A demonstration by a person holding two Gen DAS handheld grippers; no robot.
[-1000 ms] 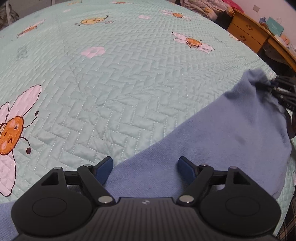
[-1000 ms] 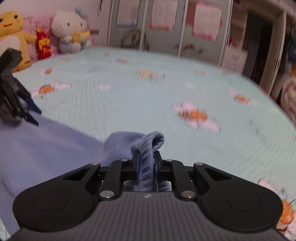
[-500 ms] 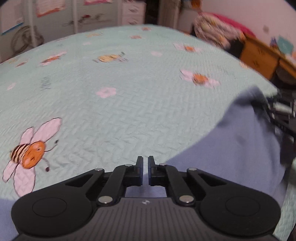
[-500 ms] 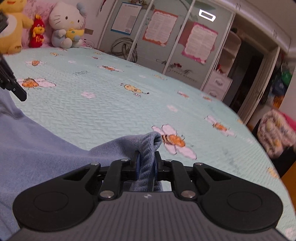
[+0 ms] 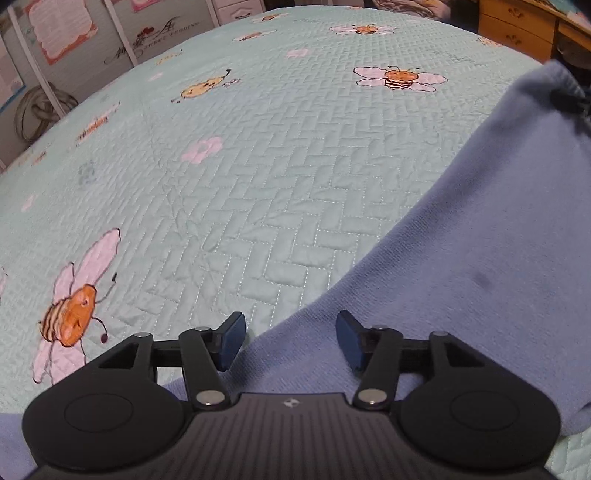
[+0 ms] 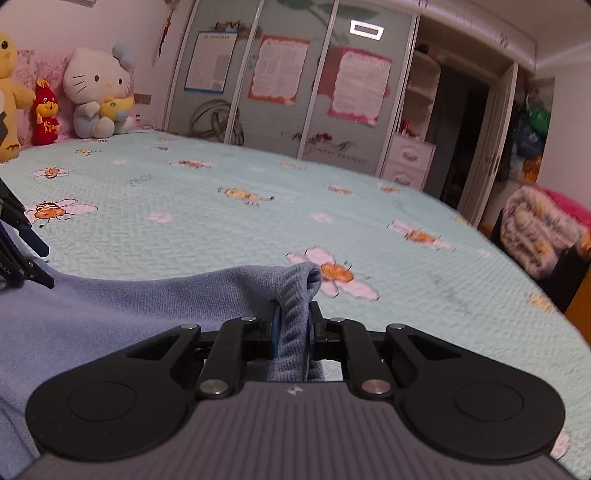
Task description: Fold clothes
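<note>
A light blue garment (image 5: 480,240) lies spread on the mint quilted bedspread (image 5: 258,166). My left gripper (image 5: 290,325) hangs just over the garment's near edge. Its jaws are opening, and the cloth lies under the gap with the pads clear of it. My right gripper (image 6: 293,314) is shut on a bunched corner of the blue garment (image 6: 110,314), lifted slightly off the bedspread (image 6: 221,229). The right gripper (image 5: 569,103) shows as a dark shape at the garment's far corner. The left gripper (image 6: 22,251) shows at the left edge.
Plush toys (image 6: 98,99) sit at the head of the bed. Wardrobe doors (image 6: 280,85) with posters stand beyond it. A wooden desk (image 5: 517,26) and a pile of bedding (image 6: 543,229) flank the bed's right side.
The left jaws were apart, closed on nothing, and now stand apart again over the garment's edge. The right gripper keeps its hold on the corner and has tipped up towards the room.
</note>
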